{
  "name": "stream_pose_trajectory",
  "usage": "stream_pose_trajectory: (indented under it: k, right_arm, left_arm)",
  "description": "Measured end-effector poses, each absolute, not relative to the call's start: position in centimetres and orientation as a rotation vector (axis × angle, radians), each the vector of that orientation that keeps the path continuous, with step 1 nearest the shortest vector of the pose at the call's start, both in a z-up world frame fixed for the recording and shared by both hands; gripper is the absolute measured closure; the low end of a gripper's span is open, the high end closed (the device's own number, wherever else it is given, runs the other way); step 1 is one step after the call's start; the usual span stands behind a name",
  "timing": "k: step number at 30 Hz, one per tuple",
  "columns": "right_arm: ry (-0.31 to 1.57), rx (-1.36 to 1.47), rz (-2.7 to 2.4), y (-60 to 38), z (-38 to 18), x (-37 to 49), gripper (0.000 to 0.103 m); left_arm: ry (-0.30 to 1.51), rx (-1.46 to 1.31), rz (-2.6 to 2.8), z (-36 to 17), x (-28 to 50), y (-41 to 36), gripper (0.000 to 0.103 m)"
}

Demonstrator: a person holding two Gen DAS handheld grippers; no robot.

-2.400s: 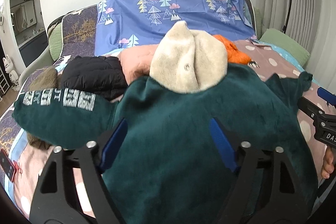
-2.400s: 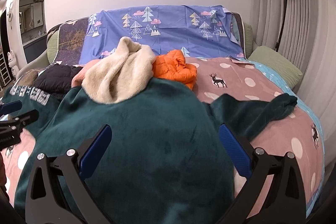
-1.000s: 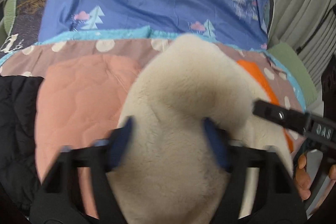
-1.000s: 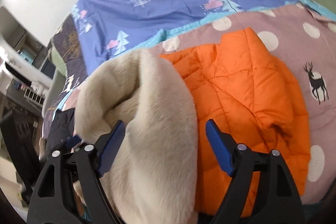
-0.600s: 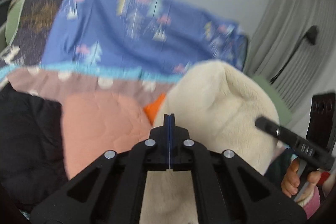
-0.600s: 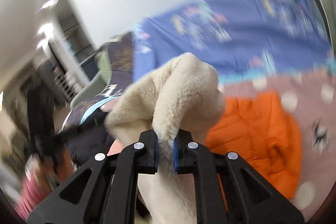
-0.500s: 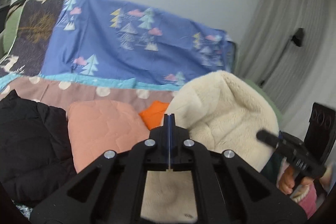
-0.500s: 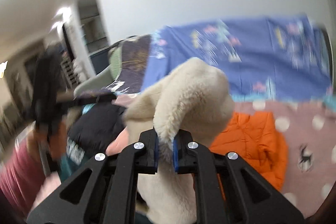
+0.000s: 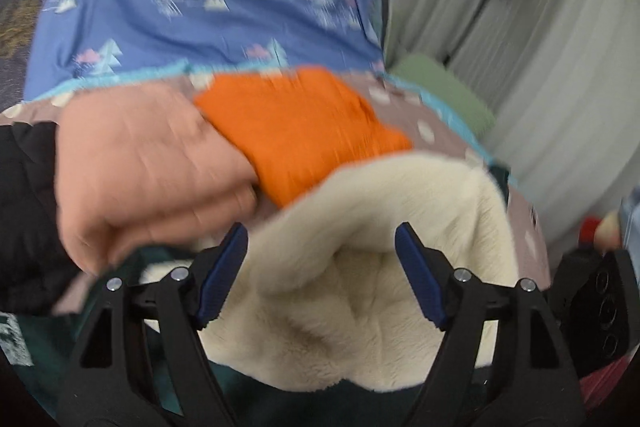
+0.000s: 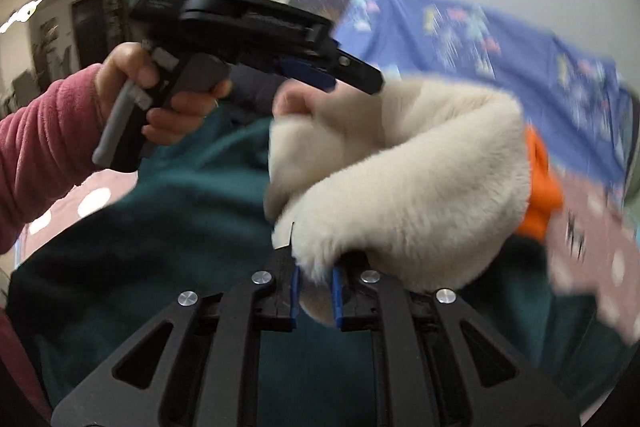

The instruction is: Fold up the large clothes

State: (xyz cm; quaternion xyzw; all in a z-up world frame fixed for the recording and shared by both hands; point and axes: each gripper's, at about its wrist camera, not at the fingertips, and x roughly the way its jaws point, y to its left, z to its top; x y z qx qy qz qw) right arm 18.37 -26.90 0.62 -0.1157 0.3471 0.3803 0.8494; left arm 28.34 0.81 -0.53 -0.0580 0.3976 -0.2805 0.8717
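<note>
Both views blurred; right gripper (image 10: 315,293) pinching cream hood (image 10: 404,187).

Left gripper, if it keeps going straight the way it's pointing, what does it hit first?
Most likely the cream fleece hood: it fills the gap between the open fingers of the left gripper. The orange jacket lies beyond it, though blur makes depth uncertain.
</note>
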Motion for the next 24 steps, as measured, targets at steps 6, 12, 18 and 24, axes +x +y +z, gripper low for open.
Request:
stream_pose_trajectory:
  k: [6, 12, 18, 24]
  right_arm:
    - [0.882, -0.056, 0.692, -31.2, -1.3, 18.1, 0.048]
    - [0.855, 0.247, 0.57, -35.2, 0.6, 20.7, 0.039]
    - [0.778, 0.197, 0.705, -32.5, 2.2, 19.8, 0.06]
    - [0.754, -0.035, 0.986, -30.4, 2.2, 13.5, 0.06]
  left_arm:
    - [0.872, 0.051, -0.563, -3.5, 27.6, -3.3, 0.096]
    - [0.767, 0.02, -0.522, -0.4, 24.3, -1.6, 0.096]
    - [0.695, 0.03, -0.503, 1.6, 17.9, 1.7, 0.096]
    - [0.727, 0.082, -0.399, -1.5, 9.5, 8.9, 0.062]
